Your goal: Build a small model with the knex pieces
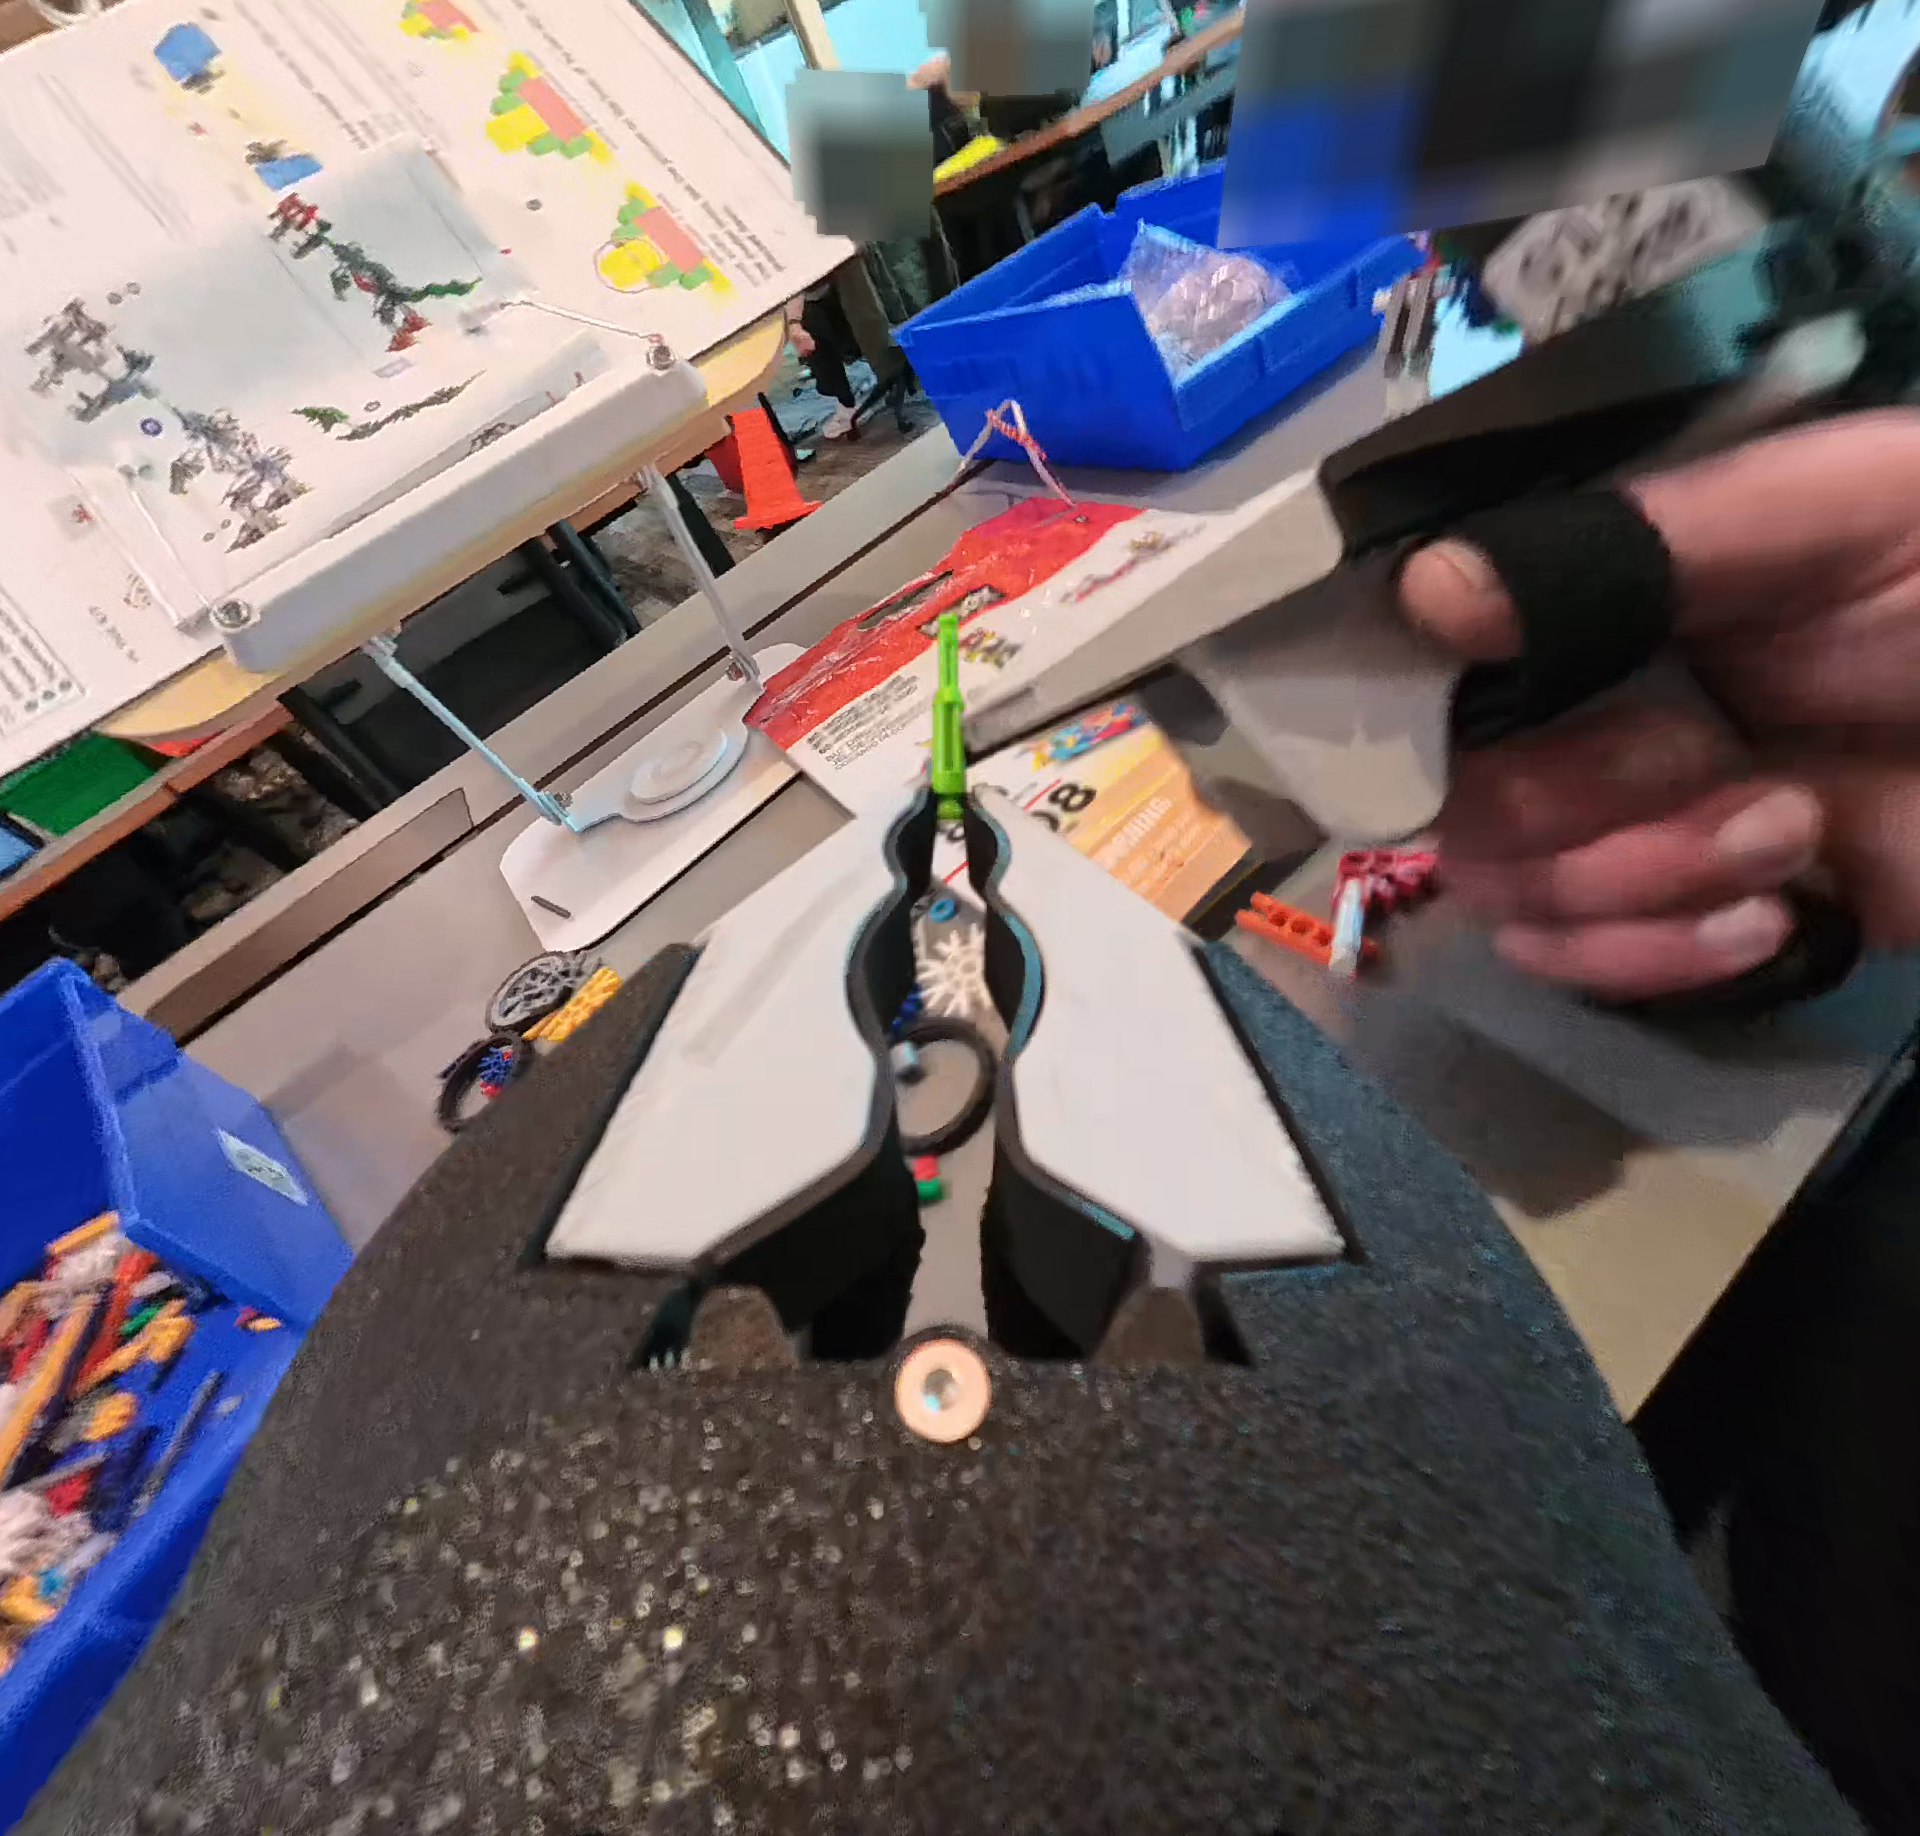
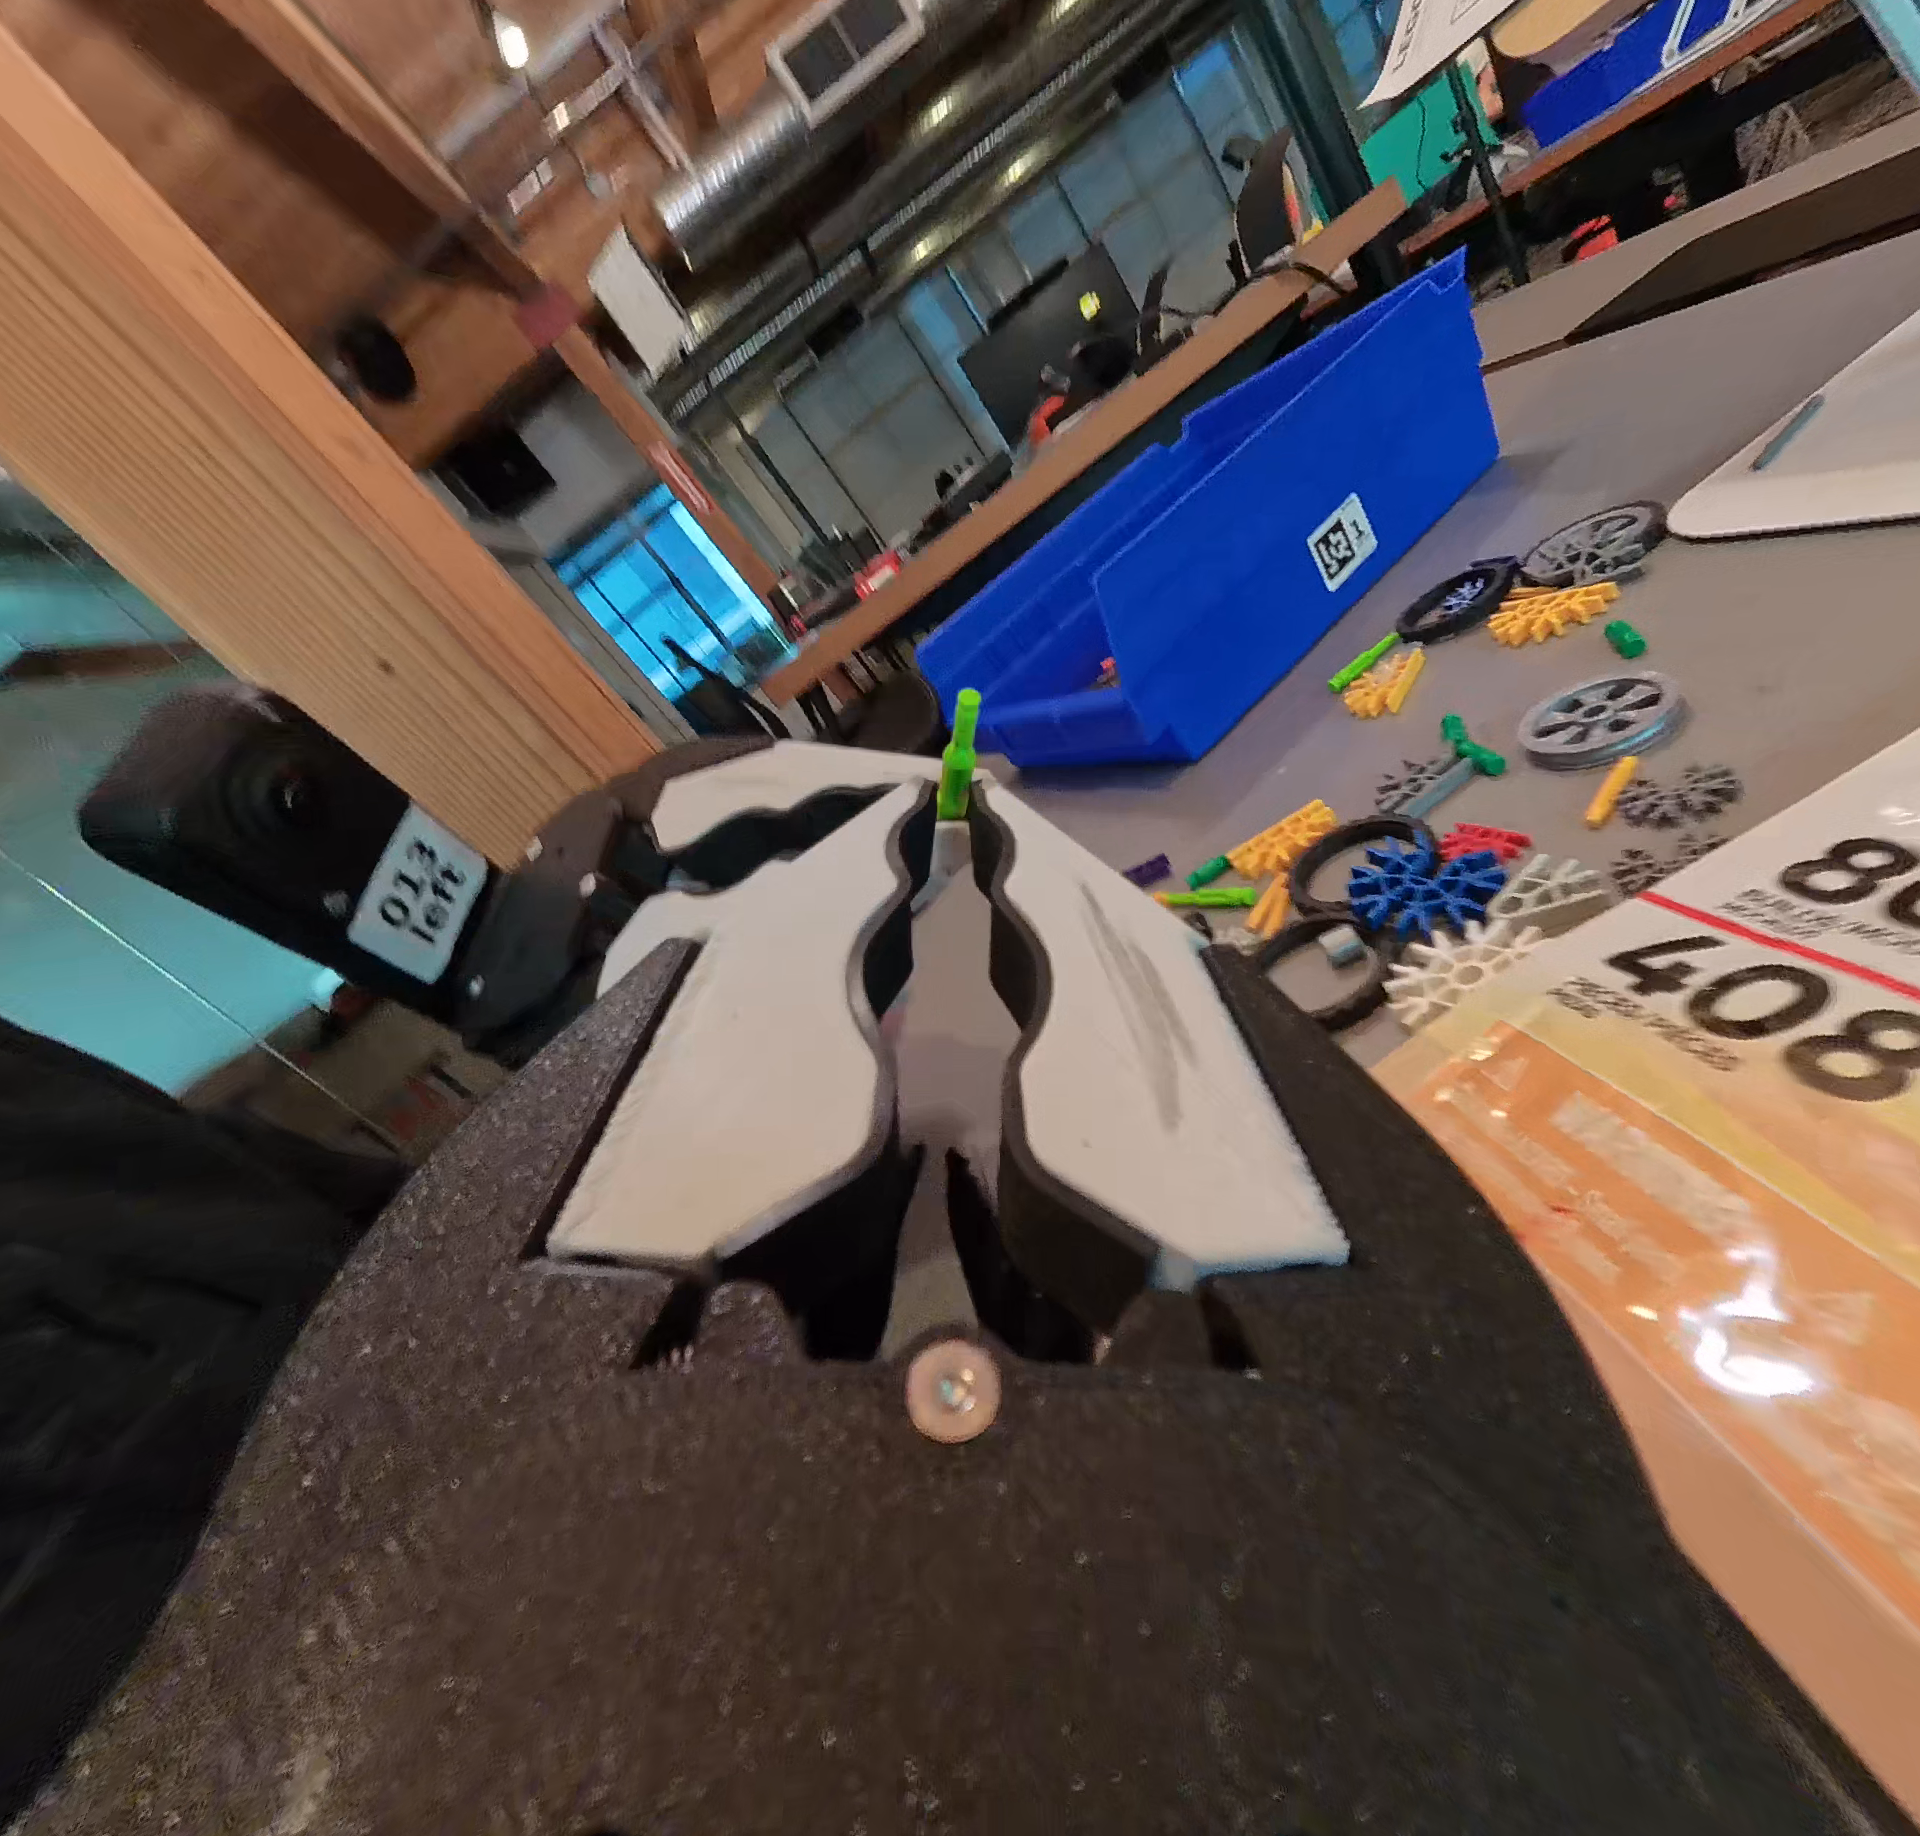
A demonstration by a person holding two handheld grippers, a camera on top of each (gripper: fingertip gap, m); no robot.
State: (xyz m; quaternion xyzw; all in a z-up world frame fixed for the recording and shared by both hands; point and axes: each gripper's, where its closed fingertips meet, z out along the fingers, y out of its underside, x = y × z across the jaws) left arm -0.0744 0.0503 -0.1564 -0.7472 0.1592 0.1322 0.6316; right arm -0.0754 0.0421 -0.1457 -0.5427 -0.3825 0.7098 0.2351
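Observation:
In the left wrist view my left gripper is shut on the lower end of a thin green rod, which stands up from its fingertips above the grey table. In the right wrist view my right gripper is shut on the same green rod, whose top pokes out above the tips. The left gripper's white fingers come in from the left and meet mine at the rod. A hand holds the right gripper's blurred black body at the upper right of the left wrist view.
A blue bin of mixed parts sits at the left and another blue bin at the back. An instruction sheet on a white stand is at the far left. Loose connectors, rods and wheels lie by a printed box. Left and right tips are no more than a few centimetres apart.

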